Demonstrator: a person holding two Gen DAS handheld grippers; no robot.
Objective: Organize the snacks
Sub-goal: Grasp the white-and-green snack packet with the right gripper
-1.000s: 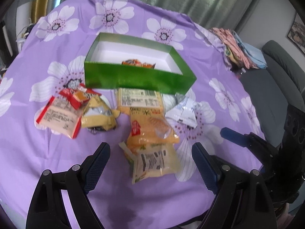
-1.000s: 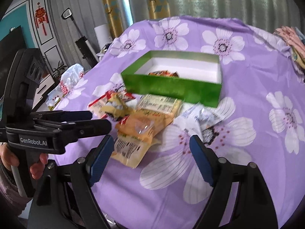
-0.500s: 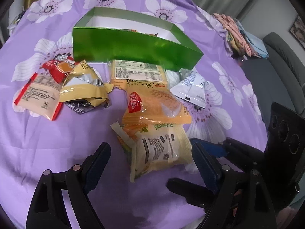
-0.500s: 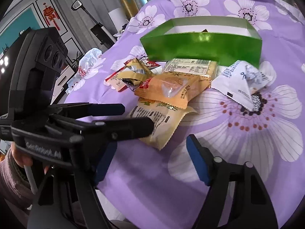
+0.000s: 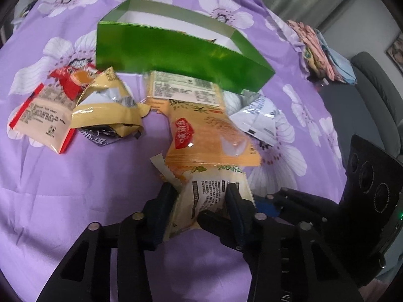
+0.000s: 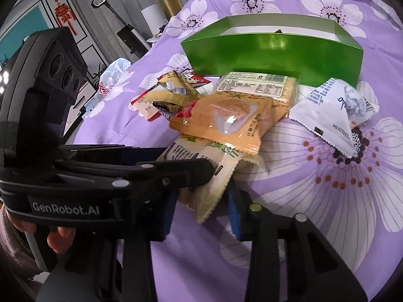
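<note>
A green open box (image 5: 176, 50) stands on the purple flowered cloth; it also shows in the right wrist view (image 6: 272, 50). Several snack packets lie in front of it. My left gripper (image 5: 201, 198) is shut on the near end of a pale yellow packet (image 5: 209, 196). An orange packet (image 5: 209, 136) overlaps that packet's far end. My right gripper (image 6: 201, 206) has closed around the same pale yellow packet (image 6: 201, 171) from the right; whether its pads touch it I cannot tell. The left gripper's finger (image 6: 151, 173) crosses the right wrist view.
A red-edged packet (image 5: 42, 113), a gold packet (image 5: 105, 108) and a white packet (image 5: 259, 120) lie around the pile. A flat yellow packet (image 5: 183, 90) lies against the box. Folded clothes (image 5: 320, 52) sit at the far right edge. A grey sofa (image 5: 377, 88) stands beyond.
Both grippers dropped toward the pile and narrowed from wide open. The left one closed on the pale yellow packet; the right one came in beside it.
</note>
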